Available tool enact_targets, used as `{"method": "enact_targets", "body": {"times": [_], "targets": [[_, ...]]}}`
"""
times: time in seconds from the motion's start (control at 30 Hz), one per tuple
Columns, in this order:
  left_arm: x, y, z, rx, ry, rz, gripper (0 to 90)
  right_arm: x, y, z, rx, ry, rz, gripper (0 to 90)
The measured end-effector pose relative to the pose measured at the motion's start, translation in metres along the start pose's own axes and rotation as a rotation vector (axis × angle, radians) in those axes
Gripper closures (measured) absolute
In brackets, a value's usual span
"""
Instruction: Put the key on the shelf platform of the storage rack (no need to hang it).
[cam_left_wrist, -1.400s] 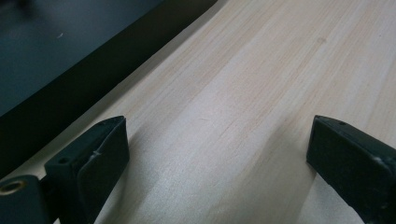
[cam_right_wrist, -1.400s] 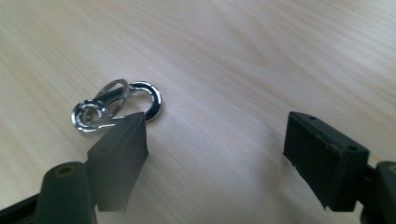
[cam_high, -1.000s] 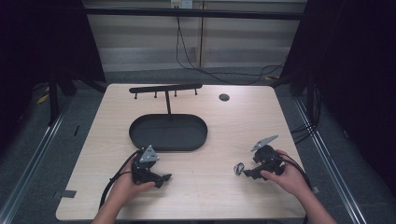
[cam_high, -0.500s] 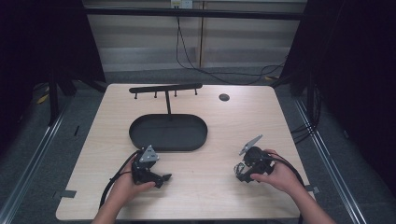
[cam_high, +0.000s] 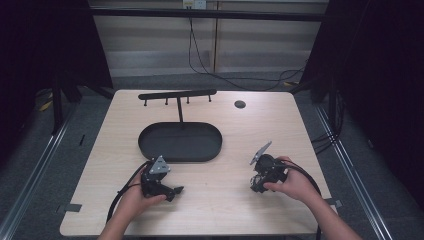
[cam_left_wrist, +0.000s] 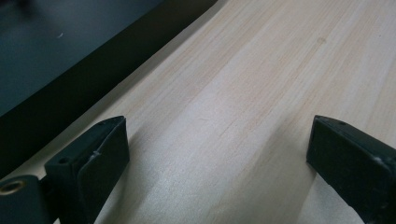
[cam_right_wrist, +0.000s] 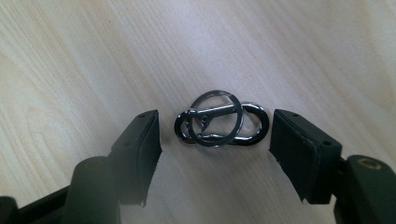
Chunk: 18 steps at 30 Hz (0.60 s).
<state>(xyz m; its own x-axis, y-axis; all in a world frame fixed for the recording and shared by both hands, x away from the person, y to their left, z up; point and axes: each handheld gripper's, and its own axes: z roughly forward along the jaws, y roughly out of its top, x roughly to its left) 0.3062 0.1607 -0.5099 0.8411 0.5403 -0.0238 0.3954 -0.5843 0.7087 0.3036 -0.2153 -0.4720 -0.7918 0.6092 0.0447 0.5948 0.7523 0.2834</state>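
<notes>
Silver carabiner (cam_right_wrist: 223, 124) with a key ring lies between the right hand-held gripper (cam_right_wrist: 215, 135) jaws, which have just been closing without touching it, near the worktop's (cam_high: 225, 200) right front edge; the high view hides it. Left hand-held gripper (cam_left_wrist: 215, 154) rests wide open, empty.

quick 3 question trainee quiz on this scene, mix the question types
1. True or false: the right gripper has already clamped the carabiner and key ring.
2. Multiple choice: the left gripper has between its jaws A) the carabiner B) bare table C) the tray rim.
3. Short answer: what stands behind the black oval tray?

Key
1. False. The jaws have just been closing with the piece lying between them on the table, but gaps remain at both pads.
2. B
3. A black T-shaped hanging rack with pegs under its bar.
</notes>
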Motion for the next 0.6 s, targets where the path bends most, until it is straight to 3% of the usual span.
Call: {"method": "enact_targets", "body": {"times": [0.23,0.6], "targets": [[0.000,0.000,0.000,0.000,0.000,0.000,5.4,-0.001,0.005,0.003,0.022,-0.001,0.002,36.1],[0.000,0.000,0.000,0.000,0.000,0.000,5.4,-0.002,0.013,0.003,0.075,-0.006,-0.045,41.9]]}}
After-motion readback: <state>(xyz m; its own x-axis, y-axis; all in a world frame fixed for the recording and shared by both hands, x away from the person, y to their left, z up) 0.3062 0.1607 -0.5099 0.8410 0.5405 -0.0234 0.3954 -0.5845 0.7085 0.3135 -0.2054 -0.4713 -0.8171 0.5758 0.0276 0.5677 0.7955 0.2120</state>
